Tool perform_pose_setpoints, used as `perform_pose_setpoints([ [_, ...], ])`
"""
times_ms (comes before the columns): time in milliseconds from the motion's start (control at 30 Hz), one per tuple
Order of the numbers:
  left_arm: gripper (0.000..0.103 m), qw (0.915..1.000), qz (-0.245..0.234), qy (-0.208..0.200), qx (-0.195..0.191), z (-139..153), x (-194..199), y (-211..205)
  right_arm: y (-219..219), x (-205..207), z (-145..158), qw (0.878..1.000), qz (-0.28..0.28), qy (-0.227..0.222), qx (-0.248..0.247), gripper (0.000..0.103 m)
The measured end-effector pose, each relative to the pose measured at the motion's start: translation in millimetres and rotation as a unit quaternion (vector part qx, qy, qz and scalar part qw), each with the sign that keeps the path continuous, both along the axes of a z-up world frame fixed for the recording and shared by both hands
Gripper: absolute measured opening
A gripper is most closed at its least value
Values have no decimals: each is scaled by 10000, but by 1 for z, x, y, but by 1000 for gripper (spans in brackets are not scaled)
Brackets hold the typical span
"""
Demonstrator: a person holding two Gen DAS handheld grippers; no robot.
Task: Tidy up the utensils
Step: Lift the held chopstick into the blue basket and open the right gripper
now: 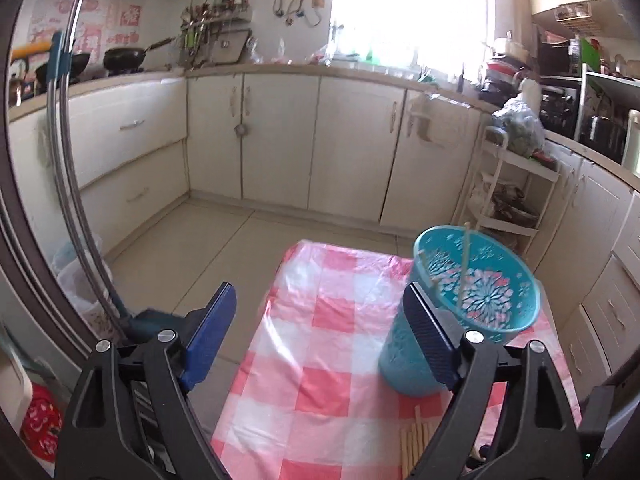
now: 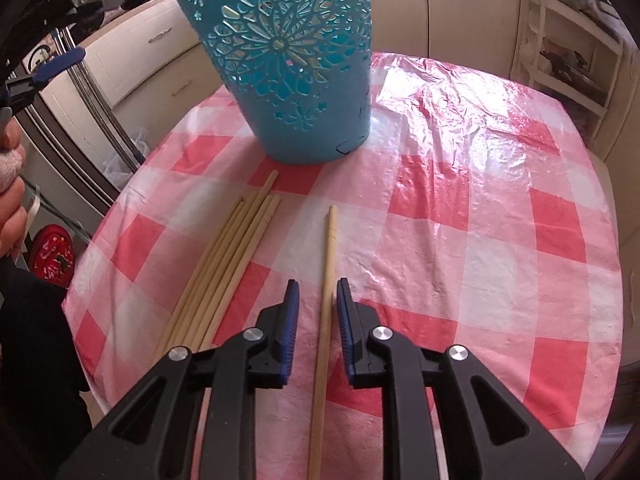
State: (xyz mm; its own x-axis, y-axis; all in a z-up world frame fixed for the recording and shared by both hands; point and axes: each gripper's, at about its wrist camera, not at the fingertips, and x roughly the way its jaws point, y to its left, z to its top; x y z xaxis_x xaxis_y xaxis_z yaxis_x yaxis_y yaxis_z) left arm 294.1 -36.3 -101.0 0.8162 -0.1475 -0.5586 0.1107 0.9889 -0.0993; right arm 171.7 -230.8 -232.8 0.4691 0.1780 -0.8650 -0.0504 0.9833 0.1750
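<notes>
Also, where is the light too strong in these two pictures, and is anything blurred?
Left wrist view: the window is blown out to white, and the blue basket looks slightly smeared. Right wrist view: daylight glares on the plastic tablecloth behind the basket; the single chopstick stays sharp. Both views bend straight lines near the edges.

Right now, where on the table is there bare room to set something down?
Free: the checked cloth right of the single chopstick, out to the table's far and right edges. Crowded: the left near side, where the chopstick bundle lies below the teal basket.
</notes>
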Motion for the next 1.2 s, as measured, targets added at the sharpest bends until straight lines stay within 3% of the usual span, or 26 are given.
perform_pose_setpoints([
  [100, 82, 9979, 154, 557, -296, -15, 18, 19, 2, -6, 0, 9997, -99, -16, -233, 8],
  [267, 82, 9961, 301, 695, -455, -19, 22, 35, 12, -12, 1, 9979, -184, -130, -611, 6],
  [500, 82, 9934, 358, 950, -527, -26, 30, 37, -16, -31, 23, 9939, -573, -356, 870, 6],
  [700, 82, 9928, 357, 1027, -502, -30, 29, 35, -36, -32, 89, 9679, -658, -1238, 2084, 6],
  [867, 82, 9931, 284, 1020, -498, -30, 27, 31, -35, 1, 163, 9428, -505, -2324, 2335, 6],
  [967, 82, 9937, 253, 986, -474, -28, 25, 29, -29, 39, 192, 9289, -590, -2864, 2271, 6],
  [1100, 83, 9942, 248, 944, -448, -26, 25, 29, -26, 93, 195, 9195, -888, -3228, 2059, 6],
  [1200, 83, 9938, 242, 966, -497, -25, 25, 30, -27, 124, 177, 9233, -1181, -3192, 1780, 6],
])
